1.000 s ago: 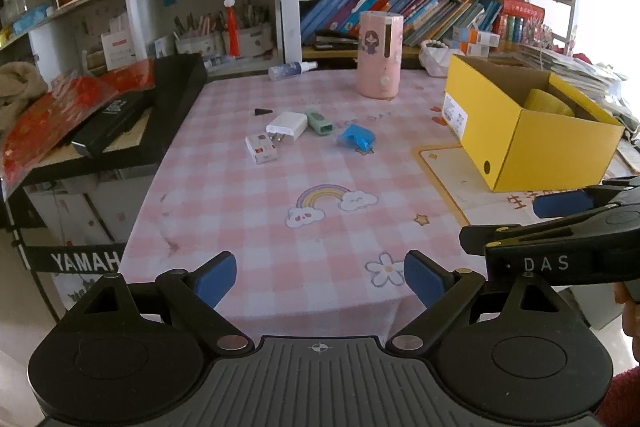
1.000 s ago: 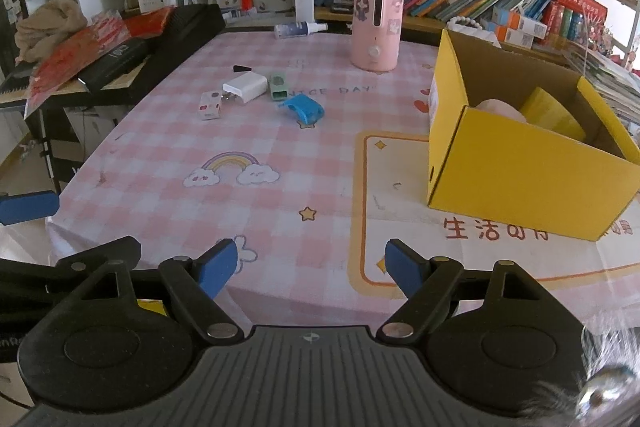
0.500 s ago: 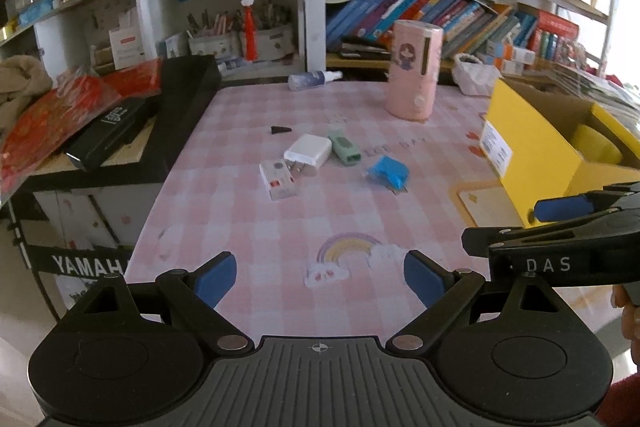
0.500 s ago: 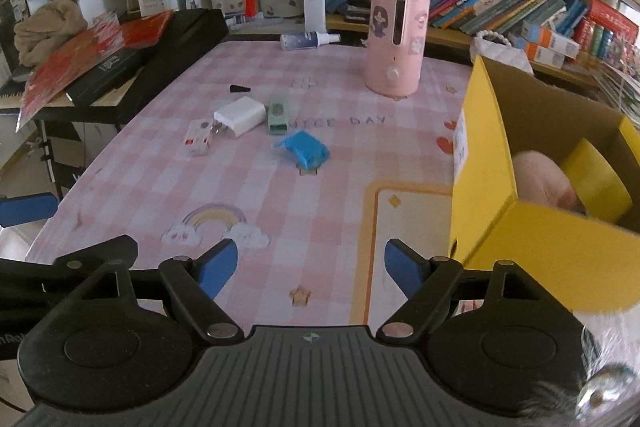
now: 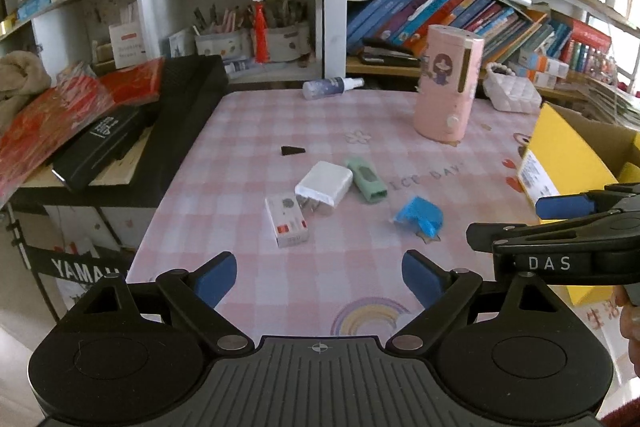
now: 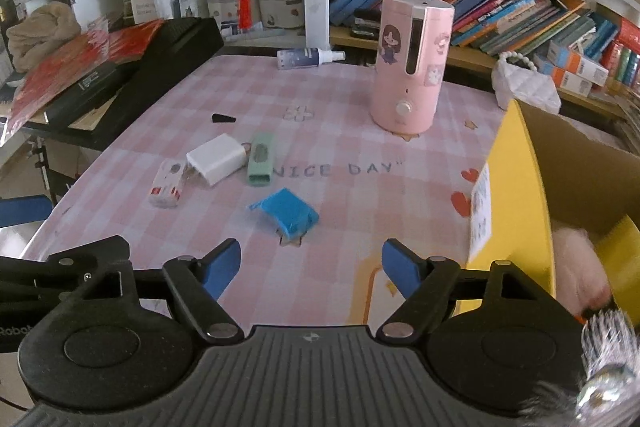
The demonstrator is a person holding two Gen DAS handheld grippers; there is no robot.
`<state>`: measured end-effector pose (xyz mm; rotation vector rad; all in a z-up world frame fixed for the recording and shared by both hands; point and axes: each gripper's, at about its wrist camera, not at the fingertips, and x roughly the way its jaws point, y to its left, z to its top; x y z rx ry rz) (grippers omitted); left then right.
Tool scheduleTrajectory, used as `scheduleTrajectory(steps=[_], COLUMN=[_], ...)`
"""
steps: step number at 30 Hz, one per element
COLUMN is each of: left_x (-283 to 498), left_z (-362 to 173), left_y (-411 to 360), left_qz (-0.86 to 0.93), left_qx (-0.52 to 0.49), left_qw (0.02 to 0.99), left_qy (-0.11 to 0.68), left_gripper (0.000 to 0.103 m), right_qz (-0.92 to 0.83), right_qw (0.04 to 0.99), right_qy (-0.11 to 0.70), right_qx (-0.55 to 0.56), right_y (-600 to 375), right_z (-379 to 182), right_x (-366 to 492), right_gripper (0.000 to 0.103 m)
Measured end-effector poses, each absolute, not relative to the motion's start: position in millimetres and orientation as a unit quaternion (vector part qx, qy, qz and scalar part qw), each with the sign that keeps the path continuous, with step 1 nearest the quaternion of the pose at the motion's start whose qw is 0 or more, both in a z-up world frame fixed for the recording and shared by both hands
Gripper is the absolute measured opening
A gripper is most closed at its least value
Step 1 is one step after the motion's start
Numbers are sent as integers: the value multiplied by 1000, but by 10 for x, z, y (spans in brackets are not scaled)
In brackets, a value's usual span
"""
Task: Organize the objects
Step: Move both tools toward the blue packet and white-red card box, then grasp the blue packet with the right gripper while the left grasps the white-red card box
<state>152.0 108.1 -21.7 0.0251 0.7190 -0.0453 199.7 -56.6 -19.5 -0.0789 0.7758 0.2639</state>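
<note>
- Both my grippers, left gripper [image 5: 318, 277] and right gripper [image 6: 311, 265], have their fingers spread wide and hold nothing.
- The blue thing [image 6: 286, 213] lies near the middle of the tabletop [image 6: 352, 187], just past my right fingers.
- I think I should go low, put one finger on each side, then squeeze gently.
- The yellow box [image 6: 516, 211] waits by the right edge.

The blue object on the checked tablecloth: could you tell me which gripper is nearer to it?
Right. The right gripper sits just short of the blue object, almost lined up; the left gripper is farther back and left of it.
</note>
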Motion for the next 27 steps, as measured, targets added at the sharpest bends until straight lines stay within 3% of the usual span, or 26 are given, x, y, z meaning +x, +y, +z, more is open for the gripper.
scheduleTrajectory(steps=[18, 21, 23, 25, 27], left_x=[2276, 2337, 2376, 2414, 2453], left_z=[-446, -475, -491, -509, -530], left_y=[1249, 1254, 1252, 1255, 1252], left_qz=[22, 24, 25, 25, 25], left_qx=[2, 1, -1, -2, -4], left_qw=[922, 921, 919, 918, 917], left_qy=[386, 390, 393, 395, 397], left_gripper=[90, 90, 87, 85, 82], right_qz=[161, 170, 178, 183, 185], right_qw=[897, 893, 889, 884, 885], right_qy=[408, 410, 416, 426, 423], right_qx=[-63, -69, -67, -63, -59], right_y=[-264, -228, -221, -237, -270], right_z=[-613, -678, -720, -754, -750], right_x=[2898, 2975, 3014, 3043, 3044], right_gripper=[74, 63, 39, 22, 16])
